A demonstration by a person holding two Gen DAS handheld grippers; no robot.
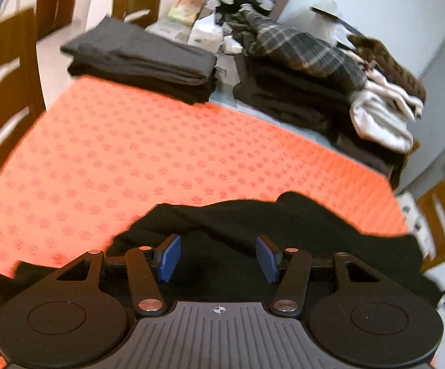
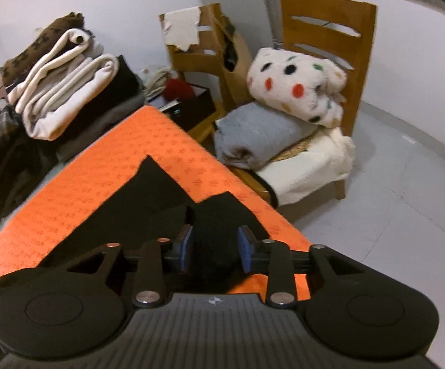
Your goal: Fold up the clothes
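Black garment (image 1: 253,233) lies rumpled on the orange worktop (image 1: 130,153) at six o'clock (folded stacks wait at twelve). Left claw (image 1: 219,258) is spread above it; right claw (image 2: 214,247) straddles a strip, not yet pinching. Judging mid-fold: both need grips next.

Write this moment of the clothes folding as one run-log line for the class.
left gripper: open over black garment | right gripper: open astride garment fold | surface: orange cloth | fold: not yet done
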